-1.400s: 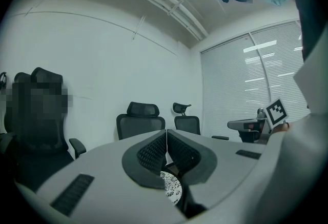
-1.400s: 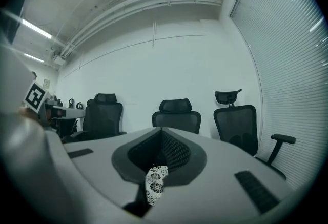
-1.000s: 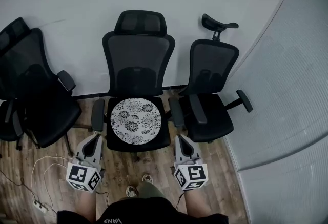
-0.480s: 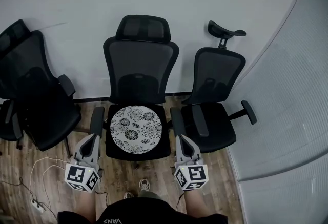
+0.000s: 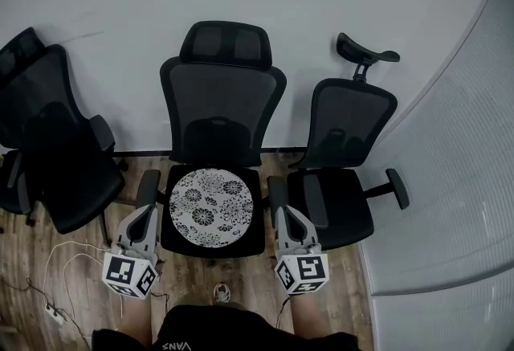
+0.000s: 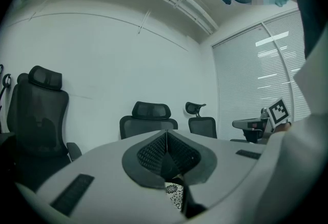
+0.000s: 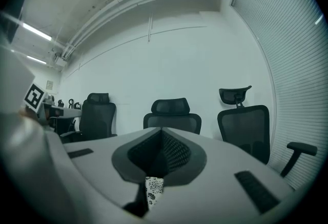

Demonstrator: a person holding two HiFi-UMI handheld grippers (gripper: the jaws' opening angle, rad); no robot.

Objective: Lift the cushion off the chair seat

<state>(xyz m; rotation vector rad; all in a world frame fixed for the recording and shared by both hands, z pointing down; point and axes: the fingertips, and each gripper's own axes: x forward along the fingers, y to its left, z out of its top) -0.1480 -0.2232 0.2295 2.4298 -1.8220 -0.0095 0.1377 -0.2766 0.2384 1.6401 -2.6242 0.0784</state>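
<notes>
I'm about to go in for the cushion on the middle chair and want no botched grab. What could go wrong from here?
1. Both the left gripper and the right gripper have their jaws together; unless opened, they would likely just shove the cushion back.
2. Each tip sits close to an armrest, which could snag a gripper swinging inward.

**Cloth, mesh, wood and matt plastic**

The cushion (image 5: 211,207) looks like printed cloth, black flowers on white. The middle chair (image 5: 222,112) has a black mesh back. The floor (image 5: 345,265) is wood plank. The left gripper (image 5: 149,211) and right gripper (image 5: 283,213) have matt grey plastic shells, their jaws lined with rough black padding.
</notes>
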